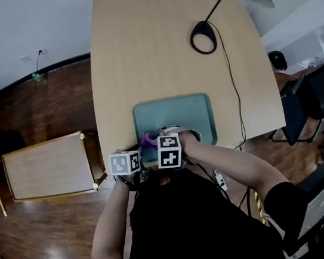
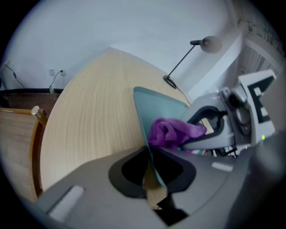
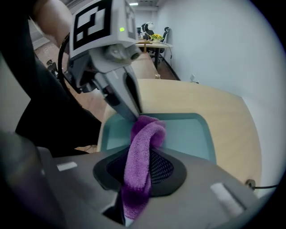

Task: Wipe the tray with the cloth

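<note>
Left gripper view: the left gripper [image 2: 148, 151] has its jaws nearly together, pinched on the thin rim of the tray [image 2: 156, 105]. The rim runs edge-on straight out from between the tips. Just right of those tips is the cloth [image 2: 172, 132], a purple wad carried by the right gripper [image 2: 190, 137]. The table [image 2: 89, 112] spreads to the left.

Right gripper view: the right gripper's jaws are clamped on the cloth. A folded loop sticks out past the tips, over the tray's near end. The left gripper's fingers come down on the rim just beyond that loop.

Head view: both marker cubes sit side by side at the tray's near edge. The cloth shows between them and the bare tray floor beyond. The tips are hidden under the cubes, so I cannot tell whether the cloth is pressed on the floor or just above it.

The cloth looks like soft, light terry, so it will fold and drag rather than push. It is probably best held by a thick bunch, with a pad left free beyond the tips. The tray looks stiff, smooth and light, so it would likely skate on the table. The rim nearest the person is the place to pin it.
</note>
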A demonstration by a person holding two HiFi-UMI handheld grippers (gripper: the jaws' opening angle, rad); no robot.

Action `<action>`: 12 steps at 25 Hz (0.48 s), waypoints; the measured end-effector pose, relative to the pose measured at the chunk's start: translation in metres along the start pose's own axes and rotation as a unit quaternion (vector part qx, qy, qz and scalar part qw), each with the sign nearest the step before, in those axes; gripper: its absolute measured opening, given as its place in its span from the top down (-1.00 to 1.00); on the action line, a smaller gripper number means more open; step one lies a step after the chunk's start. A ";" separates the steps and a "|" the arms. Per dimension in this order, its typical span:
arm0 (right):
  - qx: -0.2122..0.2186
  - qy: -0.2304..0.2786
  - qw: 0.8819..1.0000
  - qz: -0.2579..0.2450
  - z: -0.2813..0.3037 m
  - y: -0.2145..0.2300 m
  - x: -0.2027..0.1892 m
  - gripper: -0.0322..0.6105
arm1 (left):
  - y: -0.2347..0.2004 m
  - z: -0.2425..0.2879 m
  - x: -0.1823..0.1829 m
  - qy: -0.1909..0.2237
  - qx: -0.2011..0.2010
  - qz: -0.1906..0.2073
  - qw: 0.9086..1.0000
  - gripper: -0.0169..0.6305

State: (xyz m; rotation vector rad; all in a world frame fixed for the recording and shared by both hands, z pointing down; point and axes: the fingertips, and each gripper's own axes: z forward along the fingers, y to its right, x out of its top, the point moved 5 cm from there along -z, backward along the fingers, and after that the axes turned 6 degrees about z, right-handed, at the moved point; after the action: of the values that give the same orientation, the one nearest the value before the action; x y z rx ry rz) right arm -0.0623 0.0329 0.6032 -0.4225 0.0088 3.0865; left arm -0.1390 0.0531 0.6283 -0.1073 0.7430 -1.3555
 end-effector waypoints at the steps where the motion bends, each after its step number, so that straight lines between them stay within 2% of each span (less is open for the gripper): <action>1: 0.006 -0.001 1.000 -0.004 0.001 -0.011 0.002 0.63 | -0.002 -0.001 0.000 0.002 0.001 -0.002 1.000 0.75; 6: 0.030 -0.012 0.999 -0.040 0.000 -0.052 -0.004 0.63 | 0.002 0.003 0.000 0.004 0.002 -0.003 1.000 0.75; 9: 0.025 -0.012 0.997 -0.073 0.001 -0.061 -0.003 0.63 | 0.005 0.004 0.001 0.001 0.004 0.011 1.000 0.75; 12: 0.035 -0.010 0.998 -0.045 0.001 -0.056 -0.004 0.63 | 0.008 0.005 0.002 -0.003 0.000 0.017 1.000 0.75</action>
State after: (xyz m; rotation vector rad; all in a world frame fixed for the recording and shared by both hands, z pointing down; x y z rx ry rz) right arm -0.0575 0.0888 0.6046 -0.3785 0.0938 2.9920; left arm -0.1299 0.0517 0.6273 -0.0977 0.7376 -1.3215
